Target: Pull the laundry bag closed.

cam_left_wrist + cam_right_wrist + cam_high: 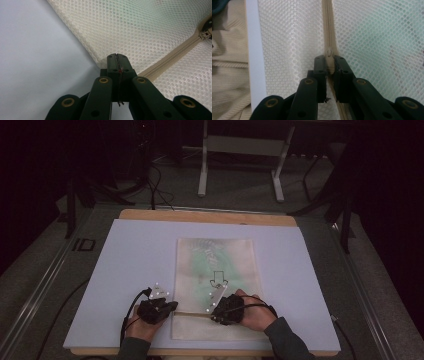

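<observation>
The left gripper is pinching the mesh bag at its left edge, where the zipper ends. The bag is lying flat mid-table, looking light and floppy. The right gripper is clamping the zipper pull, the sensible handhold

mesh bag mid-table, white mat open around

Readable marks: very few

On the floor left of the surface, a dark marking reads roughly "ID". On the mesh bag sits a black outlined arrow sign pointing down toward the person. No brand, label or number can be made out on the bag.
</observation>
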Demonstrator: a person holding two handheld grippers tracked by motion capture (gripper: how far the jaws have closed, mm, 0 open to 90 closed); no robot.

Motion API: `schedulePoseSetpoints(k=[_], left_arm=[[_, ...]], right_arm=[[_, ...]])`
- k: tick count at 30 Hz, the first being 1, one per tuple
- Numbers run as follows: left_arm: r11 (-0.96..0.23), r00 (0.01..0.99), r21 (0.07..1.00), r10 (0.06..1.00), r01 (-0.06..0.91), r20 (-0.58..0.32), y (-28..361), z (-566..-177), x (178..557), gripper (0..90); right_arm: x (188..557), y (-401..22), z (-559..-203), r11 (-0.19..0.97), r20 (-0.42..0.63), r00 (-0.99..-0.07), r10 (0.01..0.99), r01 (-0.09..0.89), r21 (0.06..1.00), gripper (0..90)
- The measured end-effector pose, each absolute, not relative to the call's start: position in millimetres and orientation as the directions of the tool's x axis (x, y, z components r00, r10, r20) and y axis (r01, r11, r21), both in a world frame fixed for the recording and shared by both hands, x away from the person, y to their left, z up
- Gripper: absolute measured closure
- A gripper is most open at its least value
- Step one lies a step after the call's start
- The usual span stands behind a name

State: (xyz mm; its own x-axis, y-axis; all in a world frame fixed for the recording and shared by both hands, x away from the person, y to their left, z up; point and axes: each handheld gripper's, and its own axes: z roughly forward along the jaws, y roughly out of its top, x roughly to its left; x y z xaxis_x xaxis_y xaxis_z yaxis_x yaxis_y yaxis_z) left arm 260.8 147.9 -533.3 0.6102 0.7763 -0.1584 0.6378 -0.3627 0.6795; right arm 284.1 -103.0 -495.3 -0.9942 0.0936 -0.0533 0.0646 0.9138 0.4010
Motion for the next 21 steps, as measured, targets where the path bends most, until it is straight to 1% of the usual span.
schedulePoseSetpoints(k=[21], left_arm=[[-0.362, 0.609, 0.679, 0.777, 0.639, -0.160, 147.9, -533.2, 260.8, 89.5]], right_arm=[[283.2, -116.0, -494.4, 0.913, -0.049, -0.993, 0.106, 0.078, 0.399, 82.1]])
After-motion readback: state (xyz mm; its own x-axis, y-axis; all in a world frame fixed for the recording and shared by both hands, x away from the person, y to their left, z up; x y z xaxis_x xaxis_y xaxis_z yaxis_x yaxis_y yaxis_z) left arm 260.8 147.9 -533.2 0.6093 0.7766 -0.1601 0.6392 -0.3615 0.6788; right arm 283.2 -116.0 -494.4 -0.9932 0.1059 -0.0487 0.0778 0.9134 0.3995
